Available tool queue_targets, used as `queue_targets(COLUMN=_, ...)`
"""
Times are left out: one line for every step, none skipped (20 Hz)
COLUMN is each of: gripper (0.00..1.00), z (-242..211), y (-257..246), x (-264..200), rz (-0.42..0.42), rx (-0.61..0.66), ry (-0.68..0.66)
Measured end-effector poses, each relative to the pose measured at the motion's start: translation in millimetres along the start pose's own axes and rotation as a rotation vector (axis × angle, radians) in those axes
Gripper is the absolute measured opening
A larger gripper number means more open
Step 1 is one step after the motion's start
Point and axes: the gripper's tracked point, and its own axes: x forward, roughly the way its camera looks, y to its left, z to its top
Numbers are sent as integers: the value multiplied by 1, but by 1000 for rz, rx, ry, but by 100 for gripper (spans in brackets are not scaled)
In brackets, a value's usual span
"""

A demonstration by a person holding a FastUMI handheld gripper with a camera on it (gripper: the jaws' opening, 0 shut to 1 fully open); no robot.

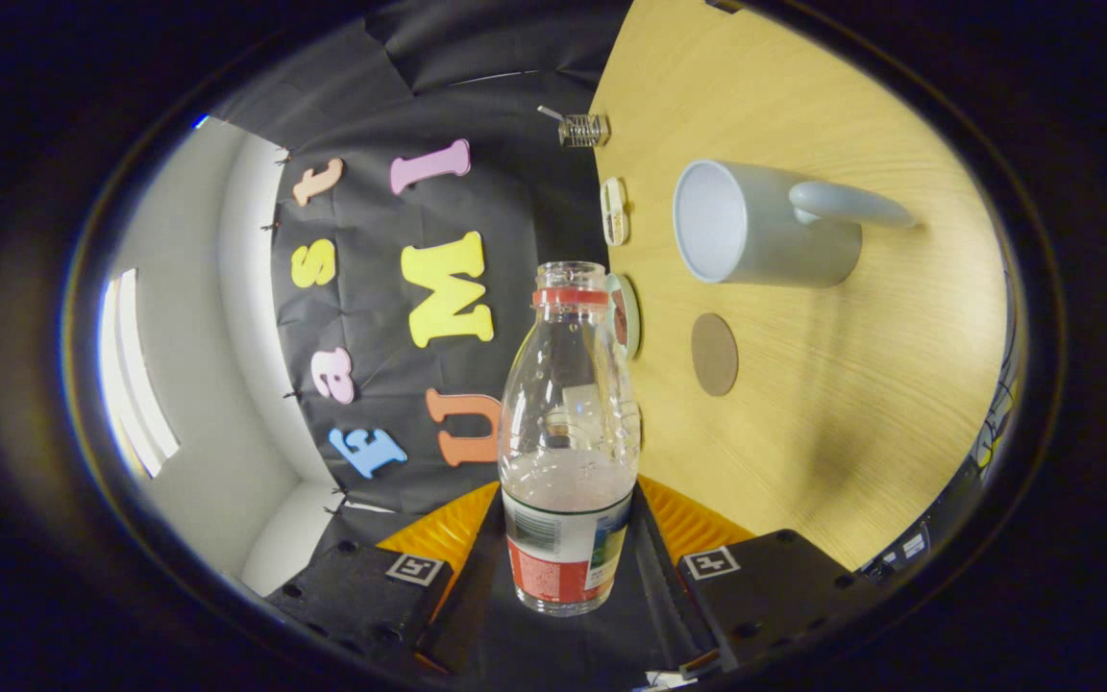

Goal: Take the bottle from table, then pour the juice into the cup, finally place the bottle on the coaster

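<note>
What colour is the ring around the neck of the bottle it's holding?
Red: the ring circles the clear bottle just below its open mouth, seen in the gripper view.

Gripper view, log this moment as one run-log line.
gripper: shut on bottle | view rolled sideways | bottle: uncapped, mouth near cup, little juice left | coaster: bare, beside cup

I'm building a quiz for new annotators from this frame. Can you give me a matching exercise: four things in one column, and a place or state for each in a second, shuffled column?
Things:
1. bottle
2. cup
3. coaster
4. gripper

Places or states:
A. bare brown disc on the table, nothing on it
B. shut on the bottle's lower part
C. between the fingers, cap off, a little juice inside
D. grey, with a handle, white inside, beyond the coaster

Pairs: 1-C, 2-D, 3-A, 4-B
</note>
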Motion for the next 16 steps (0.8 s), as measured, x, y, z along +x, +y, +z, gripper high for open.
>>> queue_targets(gripper=76, z=0, y=1, x=1, rz=-4, rx=6, ry=1)
queue_targets(gripper=76, z=1, y=2, x=2, rz=-9, rx=16, ry=3)
queue_targets(gripper=76, z=0, y=5, x=2, rz=-8, rx=26, ry=5)
queue_targets(gripper=76, z=0, y=6, x=3, rz=-8, rx=30, ry=10)
queue_targets(gripper=76, z=-1, y=7, x=3, rz=-8, rx=33, ry=13)
queue_targets(gripper=76, z=0, y=7, x=3, rz=-8, rx=40, ry=13)
queue_targets(gripper=76, z=2, y=9, x=3, rz=-4, rx=53, ry=11)
queue_targets(gripper=76, z=5, y=10, x=3, rz=-5, rx=66, ry=7)
queue_targets(gripper=76, z=6, y=11, x=4, rz=-6, rx=74, ry=2)
queue_targets(gripper=75, z=7, y=11, x=5, rz=-7, rx=78, ry=2)
queue_targets(gripper=76, z=8, y=13, x=4, rz=-5, rx=85, ry=0)
queue_targets(gripper=75, z=8, y=13, x=8, rz=-9, rx=95, ry=1)
queue_targets(gripper=75, z=7, y=13, x=7, rz=-9, rx=104, ry=5)
queue_targets(gripper=76, z=8, y=14, x=8, rz=-10, rx=109, ry=4)
queue_targets(gripper=76, z=10, y=16, x=9, rz=-11, rx=112, ry=2)
queue_targets(gripper=76, z=10, y=17, x=10, rz=-10, rx=116, ry=3)
